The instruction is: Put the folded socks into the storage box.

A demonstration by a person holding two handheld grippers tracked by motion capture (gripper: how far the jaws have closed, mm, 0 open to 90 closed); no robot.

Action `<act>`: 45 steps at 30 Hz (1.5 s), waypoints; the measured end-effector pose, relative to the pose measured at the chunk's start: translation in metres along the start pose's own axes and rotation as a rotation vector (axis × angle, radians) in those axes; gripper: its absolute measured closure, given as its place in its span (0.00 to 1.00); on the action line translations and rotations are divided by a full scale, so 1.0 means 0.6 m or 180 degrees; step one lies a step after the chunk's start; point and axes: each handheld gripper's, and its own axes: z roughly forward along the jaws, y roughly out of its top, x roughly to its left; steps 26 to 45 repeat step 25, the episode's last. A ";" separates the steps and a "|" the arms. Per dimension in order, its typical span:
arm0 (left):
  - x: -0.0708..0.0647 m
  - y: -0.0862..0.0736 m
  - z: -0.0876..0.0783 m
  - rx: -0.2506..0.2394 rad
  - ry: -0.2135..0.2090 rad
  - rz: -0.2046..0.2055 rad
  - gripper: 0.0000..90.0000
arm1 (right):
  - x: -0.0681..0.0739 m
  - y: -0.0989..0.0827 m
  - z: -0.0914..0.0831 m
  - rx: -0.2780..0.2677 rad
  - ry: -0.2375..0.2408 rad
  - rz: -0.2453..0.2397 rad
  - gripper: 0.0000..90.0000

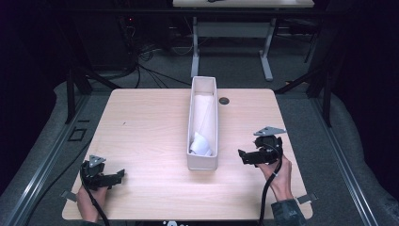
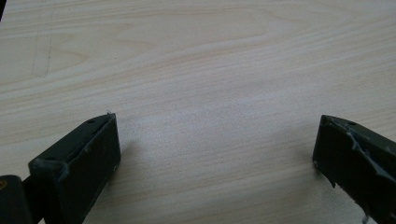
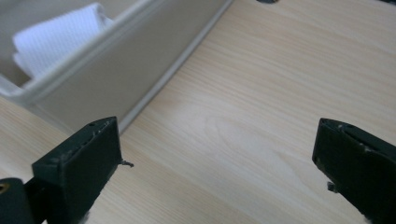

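A long narrow white bin [image 1: 203, 161] stands lengthwise in the middle of the wooden table [image 1: 146, 127]. Folded white cloth [image 1: 201, 143] lies inside it, bunched near the front end. My right gripper [image 1: 243, 156] hovers just right of the bin's near end, pointing toward it, jaws spread wide with nothing between them. In the right gripper view the bin's wall [image 3: 116, 74] and the white cloth [image 3: 60, 35] sit at the upper left, and bare wood fills the gap of my right gripper [image 3: 217, 147]. My left gripper [image 1: 120, 175] rests near the front left corner, open over bare wood [image 2: 215, 130].
A small dark round grommet [image 1: 224, 100] sits in the tabletop right of the bin's far end. Beyond the table are grey floor, cables and the legs of another table [image 1: 230, 33]. Dark metal frame posts [image 1: 70, 89] stand at both sides.
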 end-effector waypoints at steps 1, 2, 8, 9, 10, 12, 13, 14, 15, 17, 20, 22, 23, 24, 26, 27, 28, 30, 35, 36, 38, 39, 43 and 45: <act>0.000 0.000 0.000 0.0001 0.0000 0.0000 0.01 | -0.005 -0.009 0.003 -0.0005 -0.0039 0.0036 0.00; 0.000 0.000 0.000 0.0000 0.0000 0.0000 0.01 | -0.011 -0.018 0.006 0.0019 -0.0027 0.0081 0.00; 0.000 0.000 0.000 0.0001 0.0000 0.0000 0.01 | -0.037 -0.073 0.029 0.0100 -0.0128 0.0242 0.00; 0.000 0.000 0.000 0.0001 0.0000 0.0001 0.01 | -0.040 -0.081 0.031 0.0118 -0.0149 0.0282 0.00; 0.000 0.000 0.000 0.0001 0.0001 0.0000 0.01 | -0.044 -0.088 0.033 0.0115 -0.0108 0.0303 0.00; 0.000 0.000 0.000 0.0001 0.0002 -0.0001 0.01 | -0.047 -0.100 0.036 0.0145 -0.0203 0.0313 0.00; 0.000 0.000 0.000 -0.0002 0.0002 0.0001 0.01 | -0.050 -0.105 0.037 0.0137 -0.0179 0.0328 0.00; 0.000 0.000 0.000 -0.0002 0.0003 0.0002 0.01 | -0.053 -0.110 0.039 0.0156 -0.0148 0.0320 0.00; 0.000 0.000 0.000 -0.0001 0.0003 0.0002 0.01 | -0.053 -0.114 0.040 0.0185 -0.0249 0.0308 0.01; 0.000 0.000 0.000 -0.0002 0.0003 0.0001 0.01 | -0.058 -0.122 0.043 0.0211 -0.0136 0.0338 0.01; 0.000 0.000 0.000 -0.0005 0.0004 -0.0004 0.01 | -0.060 -0.133 0.047 0.0216 -0.0128 0.0320 0.01; 0.000 0.000 0.000 -0.0007 0.0003 -0.0002 0.01 | -0.061 -0.139 0.050 0.0231 -0.0168 0.0327 0.01; 0.000 0.000 0.000 -0.0008 0.0003 -0.0003 0.01 | -0.060 -0.141 0.051 0.0231 -0.0312 0.0322 0.01; 0.000 0.000 0.000 -0.0006 0.0004 -0.0003 0.01 | -0.061 -0.143 0.050 0.0197 -0.0265 0.0336 0.01; 0.000 0.000 0.000 -0.0007 0.0005 -0.0004 0.01 | -0.061 -0.145 0.050 0.0171 -0.0247 0.0350 0.01; 0.000 0.000 0.000 -0.0007 0.0005 -0.0004 0.01 | -0.061 -0.145 0.050 0.0171 -0.0247 0.0350 0.01; 0.000 0.000 0.000 -0.0007 0.0005 -0.0004 0.01 | -0.061 -0.145 0.050 0.0171 -0.0247 0.0350 0.01; 0.000 0.000 0.000 -0.0007 0.0005 -0.0004 0.01 | -0.061 -0.145 0.050 0.0171 -0.0247 0.0350 0.01; 0.000 0.000 0.000 -0.0007 0.0005 -0.0004 0.01 | -0.061 -0.145 0.050 0.0171 -0.0247 0.0350 0.01; 0.000 0.000 0.000 -0.0007 0.0005 -0.0004 0.01 | -0.061 -0.145 0.050 0.0171 -0.0247 0.0350 0.01; 0.000 0.000 0.000 -0.0007 0.0005 -0.0004 0.01 | -0.061 -0.145 0.050 0.0171 -0.0247 0.0350 0.01; 0.000 0.000 0.000 -0.0007 0.0005 -0.0004 0.01 | -0.061 -0.145 0.050 0.0171 -0.0247 0.0350 0.01; 0.000 0.000 0.000 -0.0007 0.0005 -0.0004 0.01 | -0.061 -0.145 0.050 0.0171 -0.0247 0.0350 0.01; 0.000 0.000 0.000 -0.0007 0.0005 -0.0004 0.01 | -0.061 -0.145 0.050 0.0171 -0.0247 0.0350 0.01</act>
